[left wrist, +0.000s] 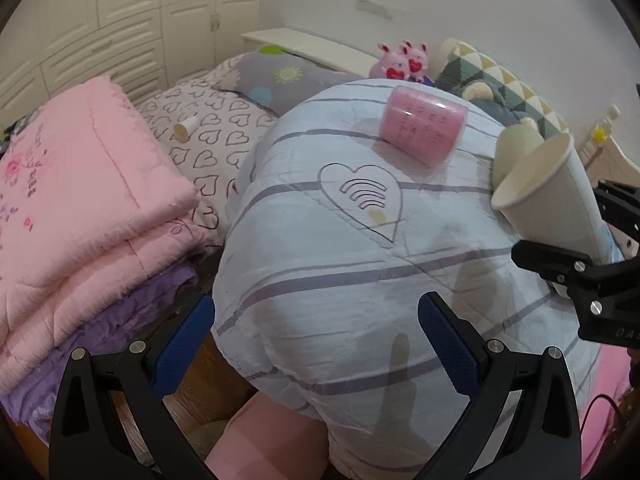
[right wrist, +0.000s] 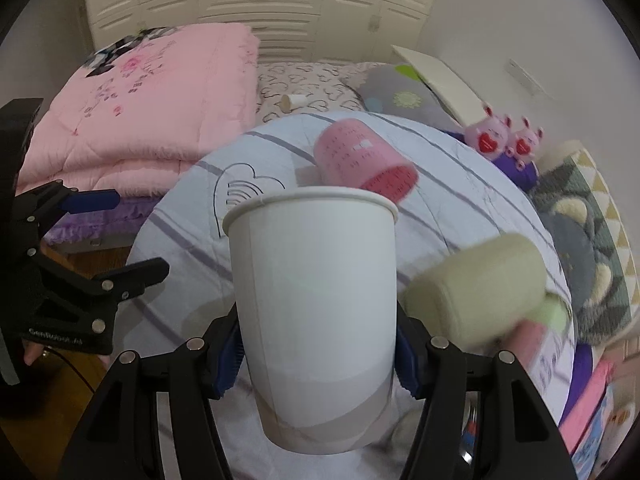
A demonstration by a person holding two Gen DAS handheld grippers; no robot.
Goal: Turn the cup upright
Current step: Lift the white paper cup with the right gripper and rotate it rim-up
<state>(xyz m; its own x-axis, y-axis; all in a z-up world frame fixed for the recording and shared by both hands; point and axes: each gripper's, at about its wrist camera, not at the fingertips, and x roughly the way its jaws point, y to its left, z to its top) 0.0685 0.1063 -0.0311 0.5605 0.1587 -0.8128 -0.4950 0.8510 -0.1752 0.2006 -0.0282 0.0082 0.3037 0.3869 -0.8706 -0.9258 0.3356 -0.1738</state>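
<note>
1 white paper cup (right wrist: 314,320) sits clamped between the right gripper (right wrist: 316,354) pads, rim toward 12 o'clock, above the striped quilt (right wrist: 460,208). The left gripper (left wrist: 316,344) stands wide with nothing between its fingers. 1 pink cup (left wrist: 422,130) and 1 green cup (right wrist: 480,288) lie on their sides. 2 pink plush toys (left wrist: 402,60) sit at 1 o'clock. Only the left view shows the white cup's inside (left wrist: 532,176).
</note>
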